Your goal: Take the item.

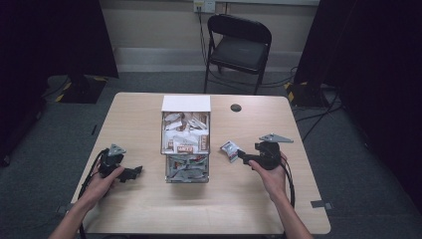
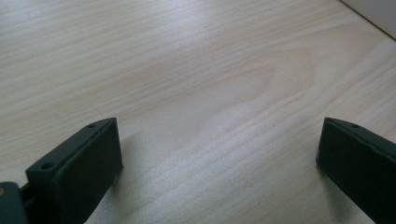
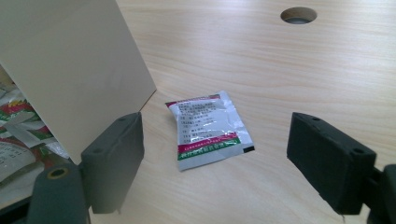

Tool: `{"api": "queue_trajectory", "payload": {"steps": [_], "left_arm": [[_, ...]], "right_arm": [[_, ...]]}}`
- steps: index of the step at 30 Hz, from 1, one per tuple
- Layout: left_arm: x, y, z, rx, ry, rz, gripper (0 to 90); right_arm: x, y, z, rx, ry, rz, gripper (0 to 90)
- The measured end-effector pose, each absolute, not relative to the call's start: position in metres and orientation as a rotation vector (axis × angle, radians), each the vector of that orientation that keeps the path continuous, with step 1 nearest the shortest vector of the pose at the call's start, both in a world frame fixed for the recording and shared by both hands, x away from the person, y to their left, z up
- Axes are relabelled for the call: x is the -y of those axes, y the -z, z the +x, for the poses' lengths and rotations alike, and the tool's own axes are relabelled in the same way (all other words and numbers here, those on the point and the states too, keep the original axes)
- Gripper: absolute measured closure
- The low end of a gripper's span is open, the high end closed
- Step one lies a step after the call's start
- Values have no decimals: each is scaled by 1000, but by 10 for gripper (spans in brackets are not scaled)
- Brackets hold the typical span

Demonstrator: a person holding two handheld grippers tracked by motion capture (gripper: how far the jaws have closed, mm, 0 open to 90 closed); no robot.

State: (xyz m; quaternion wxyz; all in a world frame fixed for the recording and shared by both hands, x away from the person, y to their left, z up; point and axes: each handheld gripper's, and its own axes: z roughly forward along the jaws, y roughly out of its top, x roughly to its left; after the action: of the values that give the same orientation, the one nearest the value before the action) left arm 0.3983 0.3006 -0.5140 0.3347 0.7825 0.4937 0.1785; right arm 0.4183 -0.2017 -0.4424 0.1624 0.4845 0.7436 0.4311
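The small white foil sachet with a red-and-green printed band lies flat on the pale wooden table, right of centre in the high view, just beside the tall open-topped cardboard box packed with similar sachets yet apart from its wall. It sits alone, probably so single packets are laid out beside the stock. The right gripper, low in its own view, stands released, its black jaws spread wide on either side of the sachet without touching it. The left gripper, at the lower left of the high view, rests parked over bare wood, jaws likewise apart and holding nothing, seemingly kept clear of the box.
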Motion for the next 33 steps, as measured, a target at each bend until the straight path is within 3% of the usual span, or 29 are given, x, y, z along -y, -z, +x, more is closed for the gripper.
{"api": "queue_trajectory", "payload": {"steps": [33], "left_arm": [[-300,514,398,-1288,-469,2041,0]], "right_arm": [[278,435,366,-1983,-1077,1492,147]]}}
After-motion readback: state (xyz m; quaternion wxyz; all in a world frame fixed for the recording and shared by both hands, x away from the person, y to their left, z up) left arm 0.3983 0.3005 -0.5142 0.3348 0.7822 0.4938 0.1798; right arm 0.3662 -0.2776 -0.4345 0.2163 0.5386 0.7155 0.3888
